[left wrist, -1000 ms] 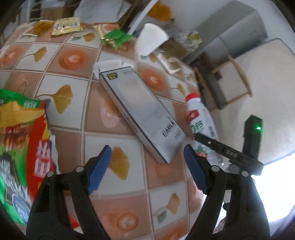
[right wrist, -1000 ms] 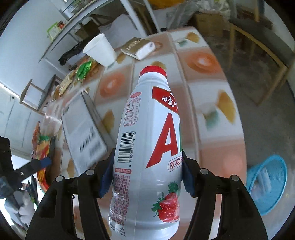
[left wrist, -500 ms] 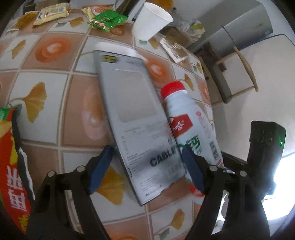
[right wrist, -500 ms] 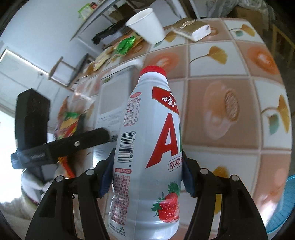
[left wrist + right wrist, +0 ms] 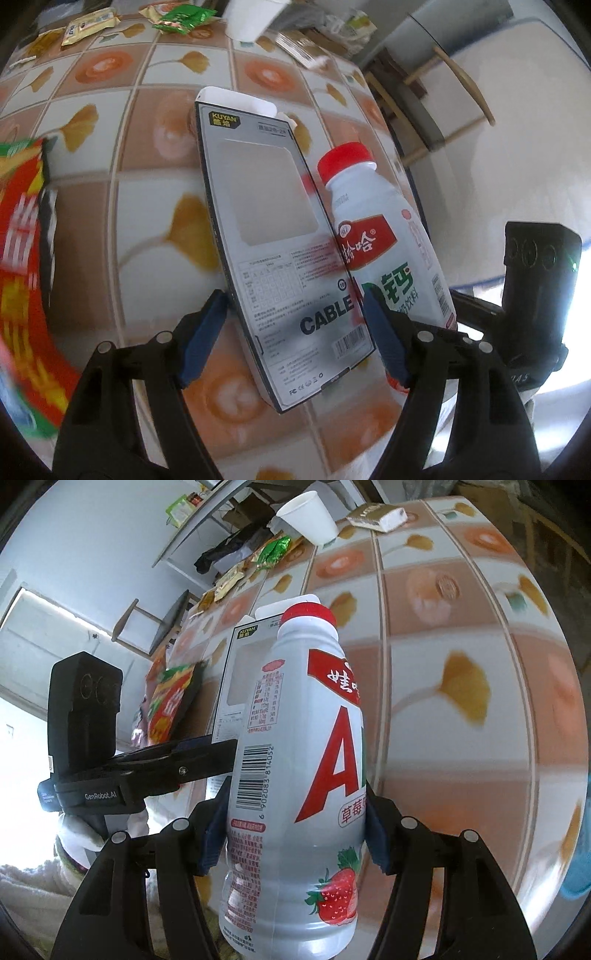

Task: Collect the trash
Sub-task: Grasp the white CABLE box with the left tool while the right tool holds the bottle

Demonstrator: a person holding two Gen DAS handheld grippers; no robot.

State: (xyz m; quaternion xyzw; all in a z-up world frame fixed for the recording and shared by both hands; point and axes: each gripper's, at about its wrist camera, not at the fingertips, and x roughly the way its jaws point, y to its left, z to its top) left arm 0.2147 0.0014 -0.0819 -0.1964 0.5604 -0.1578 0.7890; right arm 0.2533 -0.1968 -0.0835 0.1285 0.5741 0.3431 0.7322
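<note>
Left wrist view shows a tiled table [image 5: 155, 236] filling most of the frame, its cloth printed with orange circles and yellow leaves.

A flat grey cable box [image 5: 273, 236] lies on it at centre. Its long axis runs from the upper middle, where an open white flap shows, down to the lower middle. The box looks like light, stiff card, likely empty and easy to crush if squeezed on its broad face, so the best hold is across its narrow width near the lower end. The left gripper [image 5: 295, 339] stands spread around exactly that end, one blue pad at each long edge, with no pinch that I can see yet.

Just right of the box is a white drink bottle [image 5: 384, 251], red cap toward the top of the frame. In the right wrist view the right gripper [image 5: 295, 834] pinches the bottle [image 5: 295, 775] at its lower body, cap pointing up and away. The bottle is smooth plastic, probably light and a little slippery; the waist grip suits it.

Snack bags [image 5: 22, 266] lie at the left edge, and a paper cup [image 5: 251, 18] sits at the top.
</note>
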